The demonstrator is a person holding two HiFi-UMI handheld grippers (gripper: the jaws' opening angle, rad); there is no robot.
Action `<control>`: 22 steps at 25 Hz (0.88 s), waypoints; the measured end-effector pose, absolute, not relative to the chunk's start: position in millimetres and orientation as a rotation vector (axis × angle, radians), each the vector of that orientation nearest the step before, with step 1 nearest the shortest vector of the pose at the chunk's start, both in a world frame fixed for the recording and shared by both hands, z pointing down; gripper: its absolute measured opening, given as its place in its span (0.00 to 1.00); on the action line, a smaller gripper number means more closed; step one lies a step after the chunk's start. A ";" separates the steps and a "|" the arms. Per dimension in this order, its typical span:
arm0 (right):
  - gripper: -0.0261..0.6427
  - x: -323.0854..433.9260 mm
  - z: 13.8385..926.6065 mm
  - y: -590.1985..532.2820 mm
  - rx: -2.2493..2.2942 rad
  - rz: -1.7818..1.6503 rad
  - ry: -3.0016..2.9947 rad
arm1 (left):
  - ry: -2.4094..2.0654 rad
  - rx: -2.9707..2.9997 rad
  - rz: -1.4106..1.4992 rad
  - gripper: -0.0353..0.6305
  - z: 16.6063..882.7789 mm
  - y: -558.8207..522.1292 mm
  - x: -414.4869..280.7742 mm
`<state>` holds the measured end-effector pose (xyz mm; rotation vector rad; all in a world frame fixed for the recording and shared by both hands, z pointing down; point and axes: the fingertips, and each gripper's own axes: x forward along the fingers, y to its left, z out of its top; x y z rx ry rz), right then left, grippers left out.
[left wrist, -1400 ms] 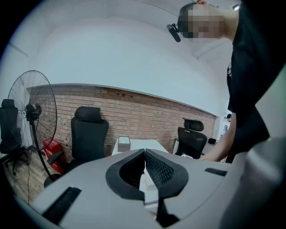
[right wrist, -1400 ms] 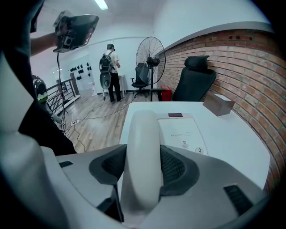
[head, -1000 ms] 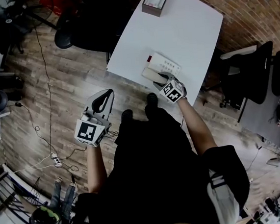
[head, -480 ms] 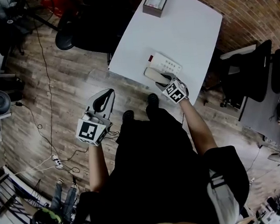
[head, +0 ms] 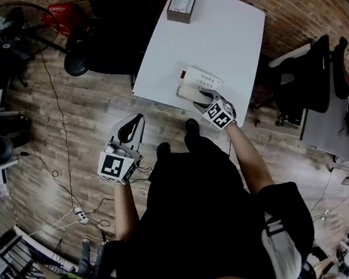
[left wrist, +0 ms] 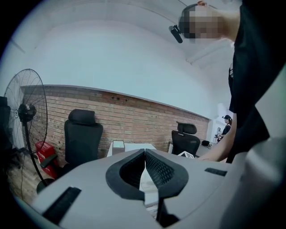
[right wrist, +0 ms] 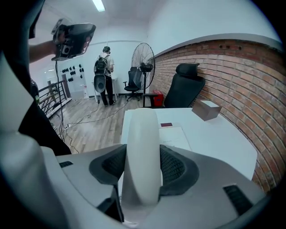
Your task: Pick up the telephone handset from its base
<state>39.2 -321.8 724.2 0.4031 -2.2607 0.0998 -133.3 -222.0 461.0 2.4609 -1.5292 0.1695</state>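
Standing at the near edge of a white table [head: 232,32], a person in a black top [head: 200,219] holds a gripper in each hand. The left gripper [head: 134,117] hangs over the wooden floor [head: 67,109], well apart from the table, with its jaws pressed together and nothing between them. The right gripper [head: 207,98] reaches over the table's near edge and is clamped on the white handset [right wrist: 142,147], one pad against each long side. In the right gripper view the handset runs away from the camera, tilted downward. In the head view it lies just on the near side of the white base [head: 204,78]; whether it still touches the base I cannot tell. The base has a small dark red patch at its left end. Farther along, at the table's far end, stands a small dark box [head: 182,4] with a pale top. A black office chair [head: 107,41] sits to the table's left, and a brick wall [head: 308,0] runs beyond.
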 end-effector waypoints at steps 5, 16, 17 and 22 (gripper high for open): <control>0.36 46.5 711.6 -317.4 0.461 0.101 -2.264 | -1.468 2.499 0.175 0.08 460.4 -223.5 -127.7; 0.36 62.3 690.6 -298.8 0.633 0.139 -2.265 | -1.330 2.573 0.172 0.08 463.0 -217.2 -120.7; 0.36 62.1 689.8 -296.4 0.641 0.137 -2.266 | -1.313 2.581 0.180 0.08 465.7 -214.9 -120.5; 0.36 58.3 677.0 -278.4 0.702 0.127 -2.282 | -1.217 2.624 0.231 0.08 478.2 -200.9 -118.3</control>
